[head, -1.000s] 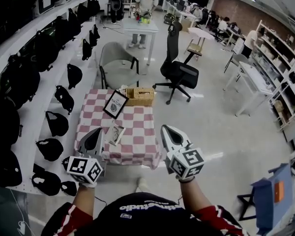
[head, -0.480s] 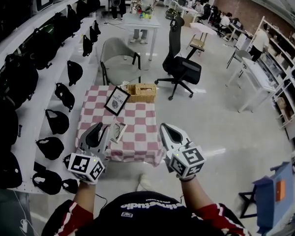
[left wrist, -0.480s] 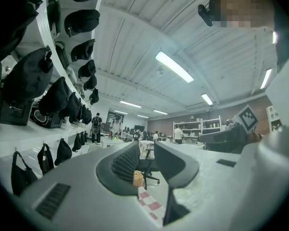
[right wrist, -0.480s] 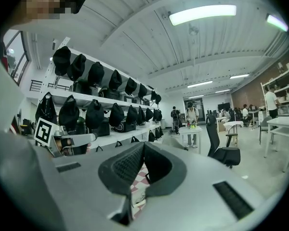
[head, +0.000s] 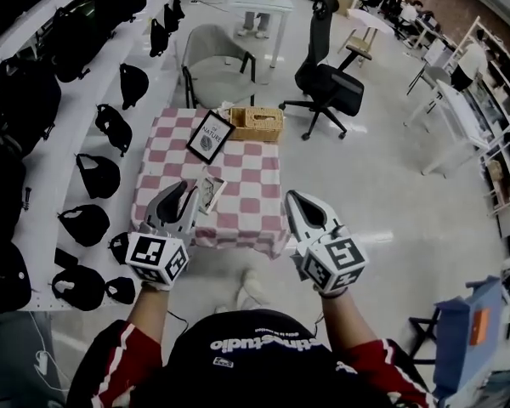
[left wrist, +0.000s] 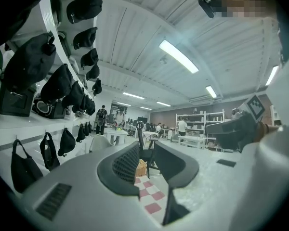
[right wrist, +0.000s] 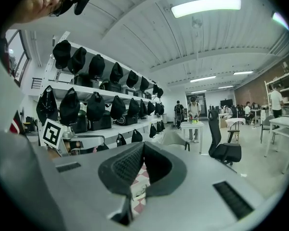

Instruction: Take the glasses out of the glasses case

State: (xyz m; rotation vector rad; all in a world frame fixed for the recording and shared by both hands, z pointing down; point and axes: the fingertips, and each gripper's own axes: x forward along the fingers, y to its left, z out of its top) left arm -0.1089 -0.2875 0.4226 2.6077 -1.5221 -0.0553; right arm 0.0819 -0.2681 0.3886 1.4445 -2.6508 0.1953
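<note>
The glasses case (head: 209,193), a pale patterned oblong, lies near the front left of a low table with a pink-and-white checked cloth (head: 246,195). Whether it is open or closed is too small to tell, and no glasses show. My left gripper (head: 184,191) hovers over the table's front left corner, just left of the case, with its jaws apart and nothing between them. In the left gripper view the checked cloth (left wrist: 151,196) shows through the gap of that gripper (left wrist: 145,151). My right gripper (head: 291,197) is held off the table's front right corner, shut and empty, with its tips (right wrist: 142,145) meeting.
A framed picture (head: 211,136) and a wicker basket (head: 257,123) stand at the table's far end. Shelves of black bags (head: 93,177) run along the left. A grey armchair (head: 212,62) and a black office chair (head: 330,82) stand beyond the table.
The left gripper's jaws have parted. Both grippers sit closer to the table's front edge, and the view has tipped further down.
</note>
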